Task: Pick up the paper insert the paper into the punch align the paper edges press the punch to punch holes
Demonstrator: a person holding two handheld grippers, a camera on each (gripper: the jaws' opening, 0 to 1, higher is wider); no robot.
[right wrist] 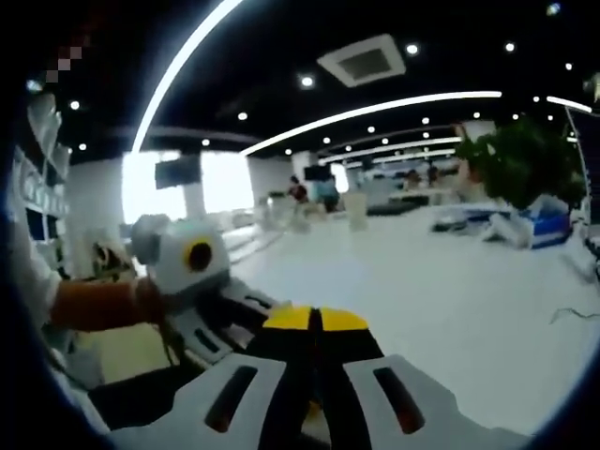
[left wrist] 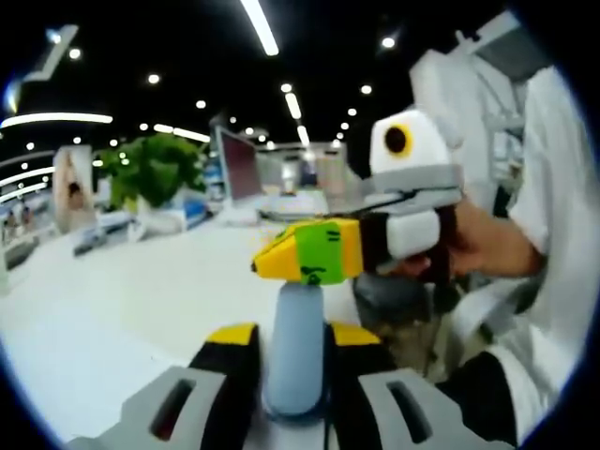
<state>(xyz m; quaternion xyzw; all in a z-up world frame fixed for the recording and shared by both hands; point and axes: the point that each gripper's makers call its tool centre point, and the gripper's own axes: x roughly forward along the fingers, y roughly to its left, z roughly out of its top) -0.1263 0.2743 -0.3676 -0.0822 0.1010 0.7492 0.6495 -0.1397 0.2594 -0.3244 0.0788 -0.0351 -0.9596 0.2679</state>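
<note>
White table ran wide and bare under a dark ceiling lit by long strip lights and many small spots. Nearest in the left gripper view, the left gripper had its two yellow-tipped jaws closed against a single pale blue upright piece, possibly part of the punch, though I could not tell. On top of it rested the right gripper, held by a hand; its green tape carried black marks too blurred to read. In the right gripper view its jaws met tip to tip with nothing seen between them. Farther off stood one monitor and one leafy plant
</note>
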